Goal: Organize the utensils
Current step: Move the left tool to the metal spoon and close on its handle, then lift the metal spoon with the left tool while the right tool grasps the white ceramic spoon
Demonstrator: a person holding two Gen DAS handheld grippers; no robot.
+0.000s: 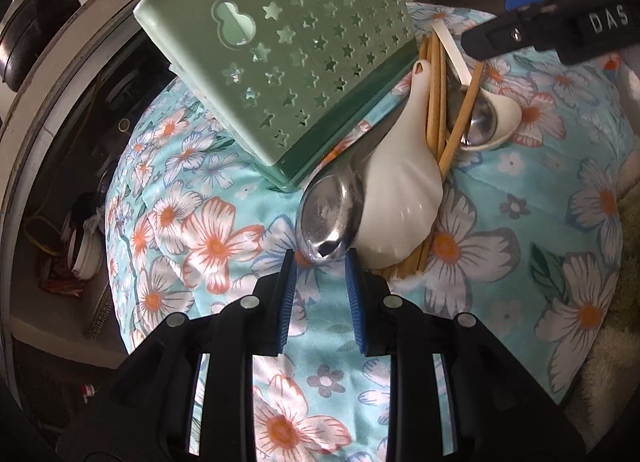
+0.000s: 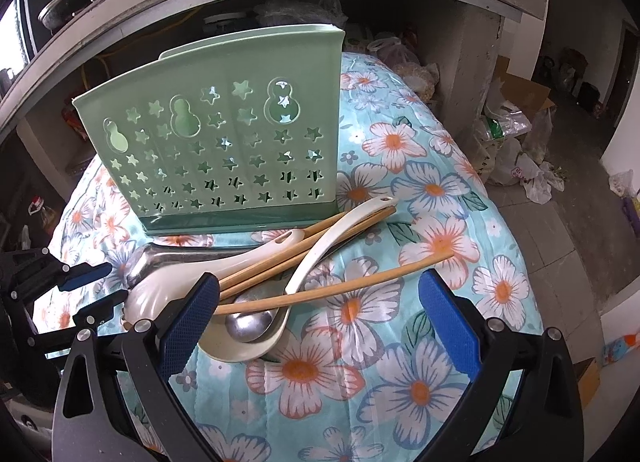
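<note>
Left tool (image 1: 320, 258) grips our steel spoon (image 1: 322, 217) at frame centre; right tool (image 2: 316, 302) gapes open over chopsticks (image 2: 332, 290).

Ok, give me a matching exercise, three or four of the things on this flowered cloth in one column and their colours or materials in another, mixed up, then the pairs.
Things:
1. perforated plastic utensil holder
2. chopsticks
3. large ceramic soup spoon
4. left gripper's pads

Descriptions:
A. blue
B. pale wood
C. white
D. green with star cut-outs

Pairs: 1-D, 2-B, 3-C, 4-A
</note>
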